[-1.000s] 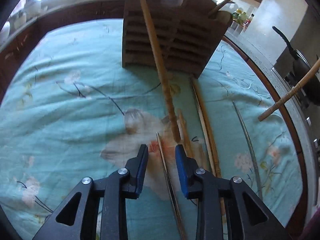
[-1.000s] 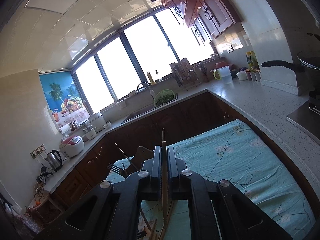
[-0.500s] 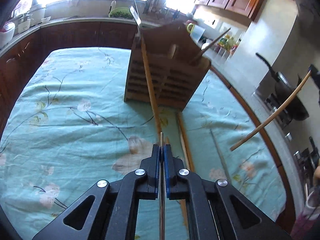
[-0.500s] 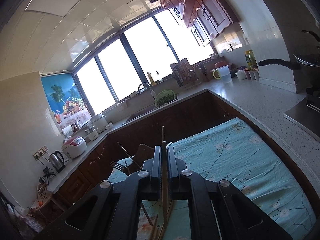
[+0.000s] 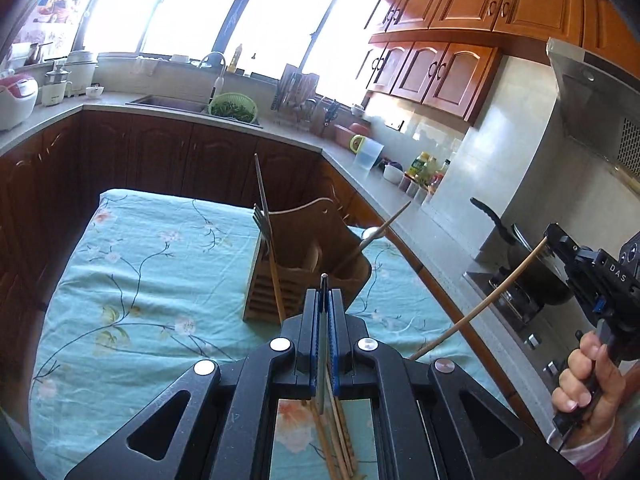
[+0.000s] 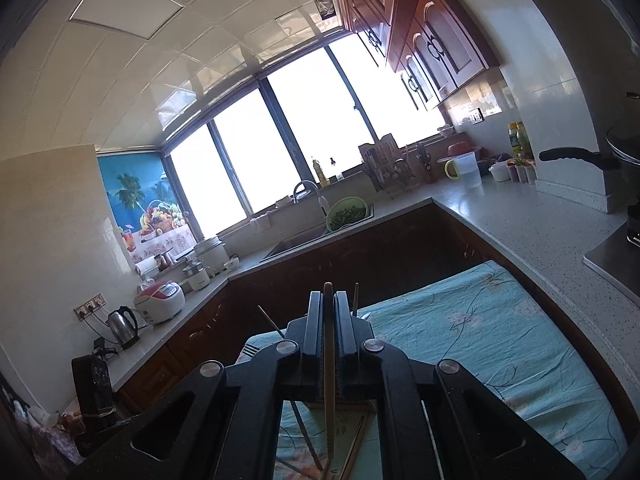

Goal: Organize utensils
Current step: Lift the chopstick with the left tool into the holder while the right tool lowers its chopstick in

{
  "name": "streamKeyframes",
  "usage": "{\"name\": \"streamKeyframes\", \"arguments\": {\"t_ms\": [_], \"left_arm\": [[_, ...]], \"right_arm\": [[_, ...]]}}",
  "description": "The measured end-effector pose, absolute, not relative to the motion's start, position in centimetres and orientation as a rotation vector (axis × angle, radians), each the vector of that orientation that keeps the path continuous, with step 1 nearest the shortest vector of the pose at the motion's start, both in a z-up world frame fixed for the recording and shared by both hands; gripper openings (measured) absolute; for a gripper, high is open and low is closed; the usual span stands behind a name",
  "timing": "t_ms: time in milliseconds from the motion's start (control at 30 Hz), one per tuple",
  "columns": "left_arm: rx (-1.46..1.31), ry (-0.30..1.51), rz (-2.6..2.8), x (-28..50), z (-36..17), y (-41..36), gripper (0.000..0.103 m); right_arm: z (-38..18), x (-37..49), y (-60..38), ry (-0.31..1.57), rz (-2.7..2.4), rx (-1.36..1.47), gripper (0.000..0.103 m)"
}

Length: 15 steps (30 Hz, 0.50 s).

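My left gripper [image 5: 323, 300] is shut on a thin metal chopstick [image 5: 323, 280], held above the teal flowered cloth [image 5: 140, 288]. Just beyond it stands the wooden utensil holder [image 5: 296, 276], with a fork [image 5: 262, 220], a spoon [image 5: 370, 234] and sticks leaning in it. Loose wooden chopsticks [image 5: 340, 440] lie on the cloth below the gripper. At the right, a hand [image 5: 588, 380] holds my right gripper [image 5: 554, 240], shut on a long wooden chopstick [image 5: 480, 304]. In the right wrist view, that gripper [image 6: 329, 300] clamps the chopstick [image 6: 329, 360], and the holder is mostly hidden behind it.
A dark pan [image 5: 536, 272] sits on the stove by the table's right edge. Bottles and a jug [image 5: 368, 152] line the counter. A green colander [image 5: 233, 107] rests at the sink. A kettle [image 6: 122, 326] and a rice cooker [image 6: 160, 300] stand on the left counter.
My left gripper shut on the metal chopstick, lifted it off the cloth and tilted up toward the holder. The right gripper has stayed shut on its wooden chopstick and rose only slightly.
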State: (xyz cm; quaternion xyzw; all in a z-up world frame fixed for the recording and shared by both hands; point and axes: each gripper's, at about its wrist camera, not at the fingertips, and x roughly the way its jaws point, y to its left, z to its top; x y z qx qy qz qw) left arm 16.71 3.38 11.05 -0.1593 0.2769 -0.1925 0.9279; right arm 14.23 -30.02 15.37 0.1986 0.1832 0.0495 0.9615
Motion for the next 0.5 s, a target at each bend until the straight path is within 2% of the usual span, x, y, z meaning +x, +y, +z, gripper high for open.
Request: {"name": "streamKeyframes", "arguments": {"t_ms": [500], "left_arm": [[-0.316,0.348,-0.353,22.5,16.3,3.4,0.002]], "right_arm": [[17.2,21.1,-29.2,0.285,0.076,0.368,0.005]]}}
